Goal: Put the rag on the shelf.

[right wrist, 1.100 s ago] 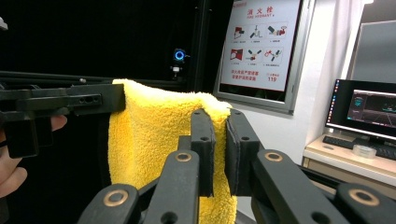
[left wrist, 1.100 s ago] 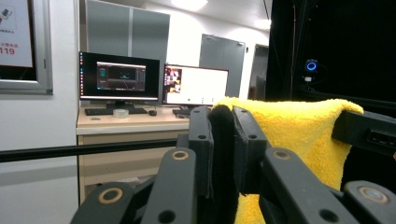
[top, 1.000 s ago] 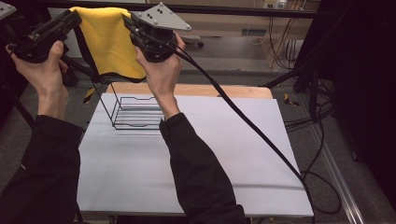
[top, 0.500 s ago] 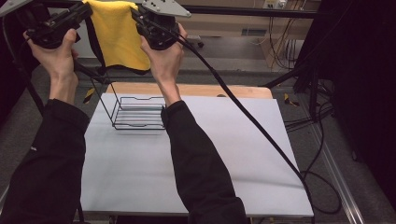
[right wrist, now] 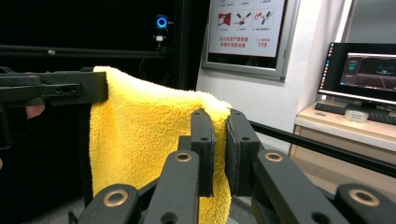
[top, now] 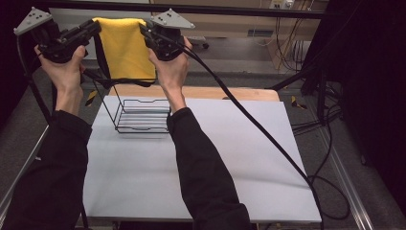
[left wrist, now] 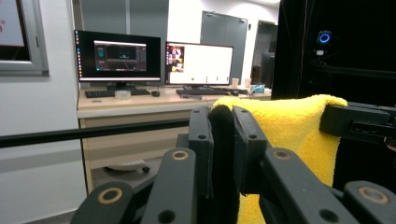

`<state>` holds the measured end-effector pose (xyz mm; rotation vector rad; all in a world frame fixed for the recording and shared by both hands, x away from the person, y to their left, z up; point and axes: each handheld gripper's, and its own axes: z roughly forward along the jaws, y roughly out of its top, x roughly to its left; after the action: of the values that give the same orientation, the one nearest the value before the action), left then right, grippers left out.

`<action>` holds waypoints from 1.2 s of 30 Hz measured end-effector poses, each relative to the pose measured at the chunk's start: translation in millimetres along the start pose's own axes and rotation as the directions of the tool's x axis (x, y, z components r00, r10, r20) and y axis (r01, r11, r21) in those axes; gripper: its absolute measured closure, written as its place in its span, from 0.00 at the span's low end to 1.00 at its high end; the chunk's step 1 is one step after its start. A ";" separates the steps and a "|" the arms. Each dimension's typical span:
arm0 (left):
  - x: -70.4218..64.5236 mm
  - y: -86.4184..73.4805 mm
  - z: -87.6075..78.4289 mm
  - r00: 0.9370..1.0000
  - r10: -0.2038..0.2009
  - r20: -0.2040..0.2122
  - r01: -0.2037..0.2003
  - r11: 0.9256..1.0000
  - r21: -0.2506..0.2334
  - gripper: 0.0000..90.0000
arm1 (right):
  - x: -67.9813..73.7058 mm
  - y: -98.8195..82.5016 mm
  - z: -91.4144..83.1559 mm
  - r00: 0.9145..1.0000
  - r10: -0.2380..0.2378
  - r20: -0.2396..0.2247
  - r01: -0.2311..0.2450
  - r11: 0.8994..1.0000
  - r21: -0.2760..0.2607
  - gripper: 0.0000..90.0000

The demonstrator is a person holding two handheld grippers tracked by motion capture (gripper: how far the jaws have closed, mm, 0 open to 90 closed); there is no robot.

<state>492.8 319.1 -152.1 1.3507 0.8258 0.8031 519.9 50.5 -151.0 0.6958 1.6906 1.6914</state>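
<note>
In the high view, we are holding a yellow terry-cloth towel (top: 125,47) stretched by its top edge between the two grippers, above and behind the black wire rack (top: 141,115). That rack is standing at the far left of the white tabletop (top: 191,163). We are gripping the towel's upper left corner with the left gripper (top: 95,28) and its upper right corner with the right gripper (top: 143,29); the towel is hanging clear of the rack, its lower edge just above the rack's top wire.

In the left gripper view, we are seeing the left gripper (left wrist: 223,122) with its jaws closed down to a narrow gap, pinching the yellow towel (left wrist: 289,126) at the fold. The other gripper is clamping the far corner.

In the right gripper view, we are seeing the right gripper (right wrist: 220,120) with its jaws nearly together, nipping the towel (right wrist: 144,135) at its top edge. The cloth is draping down below the jaws.
</note>
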 end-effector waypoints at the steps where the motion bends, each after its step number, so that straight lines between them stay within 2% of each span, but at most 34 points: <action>1: 0.5 -3.2 -0.8 1.000 -0.003 0.002 0.003 1.000 0.007 0.88 | 0.1 -2.6 0.0 1.000 -0.003 -0.006 0.003 1.000 0.006 0.93; 3: 1.3 -10.2 -3.3 1.000 -0.007 0.005 0.007 1.000 0.018 0.88 | 0.6 -11.1 -0.6 1.000 0.000 -0.018 0.000 1.000 0.028 0.93; 9: 4.5 -30.8 -12.4 1.000 -0.008 0.019 0.007 0.999 0.050 0.88 | 4.6 -25.5 -5.8 0.999 0.005 -0.053 -0.003 0.999 0.046 0.93; 12: 6.1 -36.2 -17.2 1.000 -0.013 0.022 0.011 0.998 0.057 0.88 | 7.4 -31.8 -8.0 0.997 0.013 -0.075 -0.009 0.999 0.052 0.93; 18: 8.5 -45.9 -24.8 0.999 -0.025 0.022 0.023 0.995 0.093 0.88 | 14.0 -36.0 -9.7 0.995 -0.009 -0.096 0.017 0.996 0.092 0.93; 24: 8.5 -47.4 -32.1 0.999 -0.004 0.043 0.000 0.995 0.097 0.87 | 15.3 -40.4 -13.0 0.992 -0.005 -0.125 0.018 0.994 0.109 0.92; 29: 7.8 -49.3 -35.6 0.999 -0.006 0.044 0.001 0.993 0.119 0.87 | 17.8 -40.2 -16.4 0.989 -0.029 -0.148 0.048 0.990 0.130 0.92; 36: 4.4 -51.7 -45.4 0.999 0.016 0.039 -0.023 0.985 0.173 0.86 | 25.1 -41.3 -23.3 0.979 -0.059 -0.194 0.091 0.982 0.164 0.92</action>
<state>456.4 342.3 -205.9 1.5253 0.8702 0.7319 488.9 52.6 -194.7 0.5553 1.9888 1.6137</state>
